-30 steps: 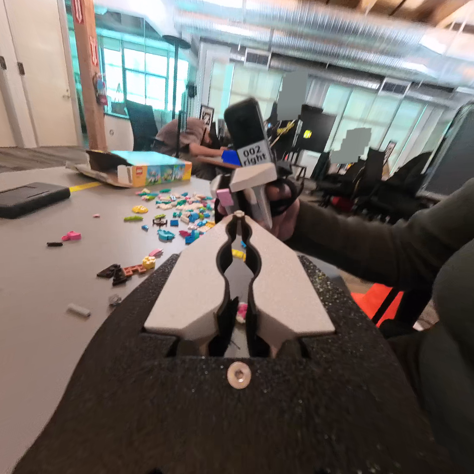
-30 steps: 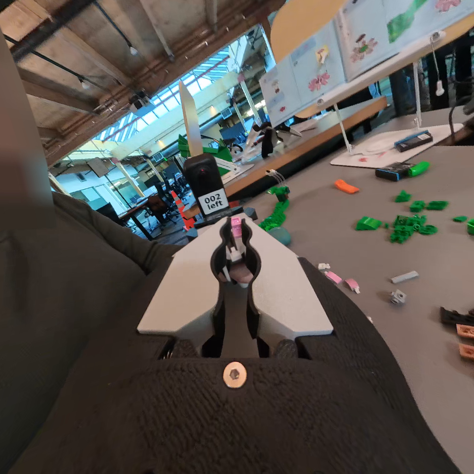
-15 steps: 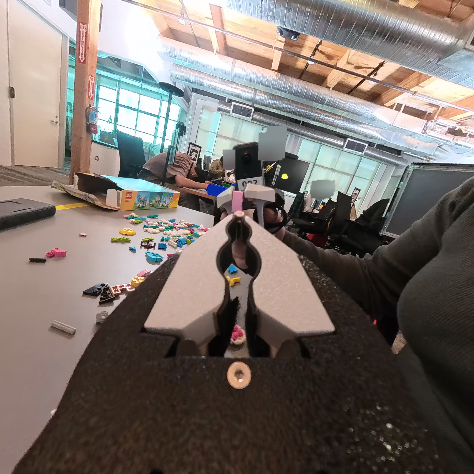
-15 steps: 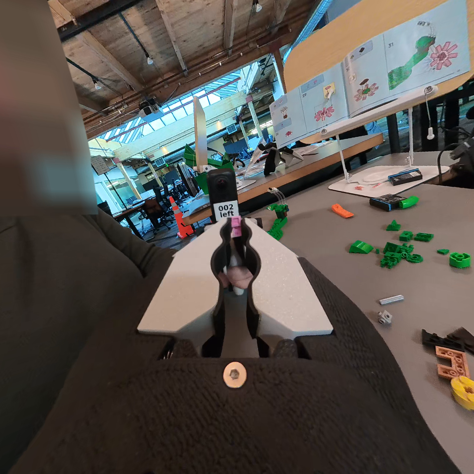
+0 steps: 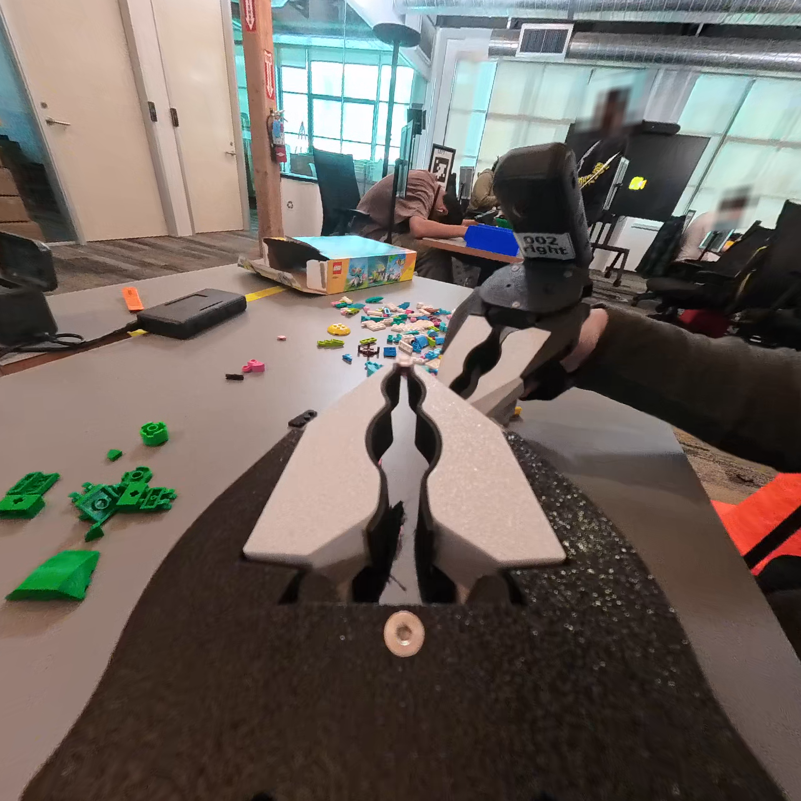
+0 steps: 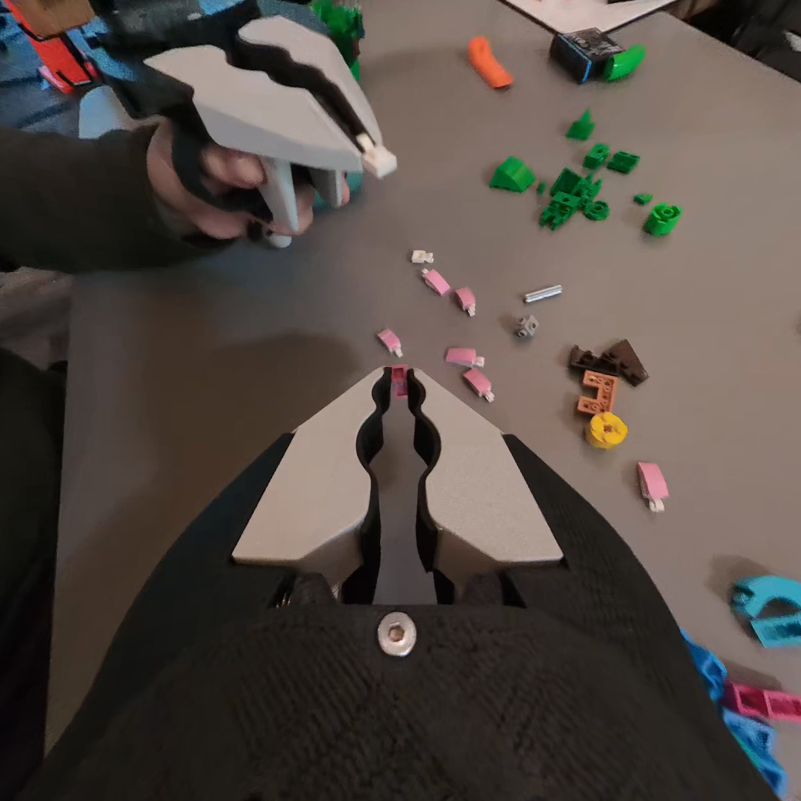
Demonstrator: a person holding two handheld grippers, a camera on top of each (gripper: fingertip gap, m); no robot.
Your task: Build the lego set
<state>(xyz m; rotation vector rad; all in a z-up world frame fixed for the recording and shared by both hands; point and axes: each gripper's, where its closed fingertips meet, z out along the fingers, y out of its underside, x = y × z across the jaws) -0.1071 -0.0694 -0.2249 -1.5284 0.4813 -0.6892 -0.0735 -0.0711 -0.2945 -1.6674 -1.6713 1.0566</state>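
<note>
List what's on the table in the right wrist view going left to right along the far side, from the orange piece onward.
orange piece → black box → green curved piece

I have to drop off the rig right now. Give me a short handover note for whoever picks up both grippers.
Left gripper: shut on a small white piece, held above the table.
Right gripper: shut on a small pink piece, tips low over the table.
Nearby: several finished pink-and-white petals; yellow round piece, tan plate, dark wedges; green pieces farther off.
Done: those petals, apparently.
Left: probably joining the two held pieces; the rest of the set stays loose.
</note>
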